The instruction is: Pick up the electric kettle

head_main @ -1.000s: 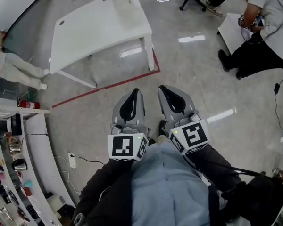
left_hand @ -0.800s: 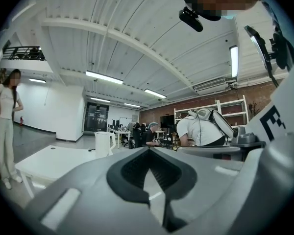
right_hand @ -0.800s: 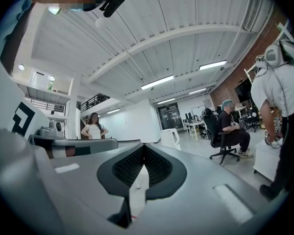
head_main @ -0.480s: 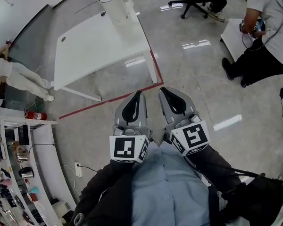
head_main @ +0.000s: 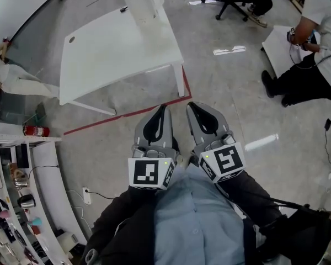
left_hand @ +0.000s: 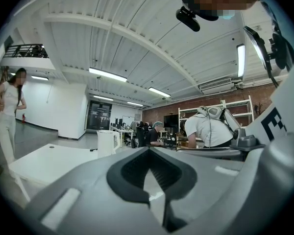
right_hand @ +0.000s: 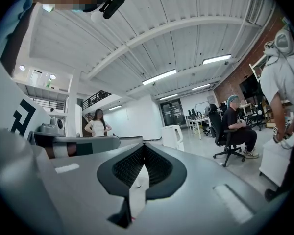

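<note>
Surface: white surface (head_main: 116,48) on a glossy grey floor (head_main: 226,98).
Kettle: electric kettle (head_main: 139,4) upright at the surface's far corner.
In between: red tape line (head_main: 127,114).
Tools: left tool (head_main: 161,108) and right tool (head_main: 191,105) both closed, empty.

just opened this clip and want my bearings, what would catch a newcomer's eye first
Two grey claws fill the foreground of the head view, the left claw and the right claw, side by side, both shut and empty. Beyond them, past a red floor line, stands a white table with the white electric kettle on its far corner.
</note>
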{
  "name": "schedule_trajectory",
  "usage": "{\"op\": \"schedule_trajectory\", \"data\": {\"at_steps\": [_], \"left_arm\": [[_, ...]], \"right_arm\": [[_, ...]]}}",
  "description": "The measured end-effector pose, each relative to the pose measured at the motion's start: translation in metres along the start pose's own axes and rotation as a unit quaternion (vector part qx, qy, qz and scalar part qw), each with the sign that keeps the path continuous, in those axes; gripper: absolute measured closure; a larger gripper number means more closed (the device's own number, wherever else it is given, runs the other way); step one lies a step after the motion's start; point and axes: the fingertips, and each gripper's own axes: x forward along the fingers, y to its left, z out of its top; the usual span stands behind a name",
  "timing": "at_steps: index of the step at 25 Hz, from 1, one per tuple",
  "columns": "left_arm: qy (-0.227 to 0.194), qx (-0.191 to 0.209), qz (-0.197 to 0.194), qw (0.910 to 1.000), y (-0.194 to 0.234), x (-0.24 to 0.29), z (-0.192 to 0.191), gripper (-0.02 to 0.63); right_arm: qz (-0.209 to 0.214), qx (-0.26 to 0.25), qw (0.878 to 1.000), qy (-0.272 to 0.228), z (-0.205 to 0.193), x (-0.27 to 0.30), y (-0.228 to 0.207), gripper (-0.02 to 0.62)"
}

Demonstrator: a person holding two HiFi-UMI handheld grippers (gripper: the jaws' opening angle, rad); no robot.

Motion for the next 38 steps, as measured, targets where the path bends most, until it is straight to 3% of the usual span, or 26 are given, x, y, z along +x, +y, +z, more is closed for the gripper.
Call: {"op": "schedule_trajectory", "data": {"at_steps": [10,22,31,38], "left_arm": [[-0.018,-0.032,0.007,0.9993,0.080,0.036,0.007,0.606],[-0.045,-0.044,0.008,0.9980,0.167,0.074,0.031,0.606],[-0.034,-0.053,-0.007,0.9980,0.169,0.103,0.027,0.606],[-0.010,-0.037,-0.003,0.9993,0.170,0.139,0.019,0.606]], "right_arm": [[0.011,-0.006,0.999,0.037,-0.004,0.085,0.014,0.569],[0.019,-0.045,0.998,0.028,0.024,0.183,0.026,0.569],[0.001,-0.058,0.998,0.017,0.043,0.200,0.003,0.569],[0.012,-0.044,0.999,0.024,0.032,0.224,-0.024,0.569]]}}
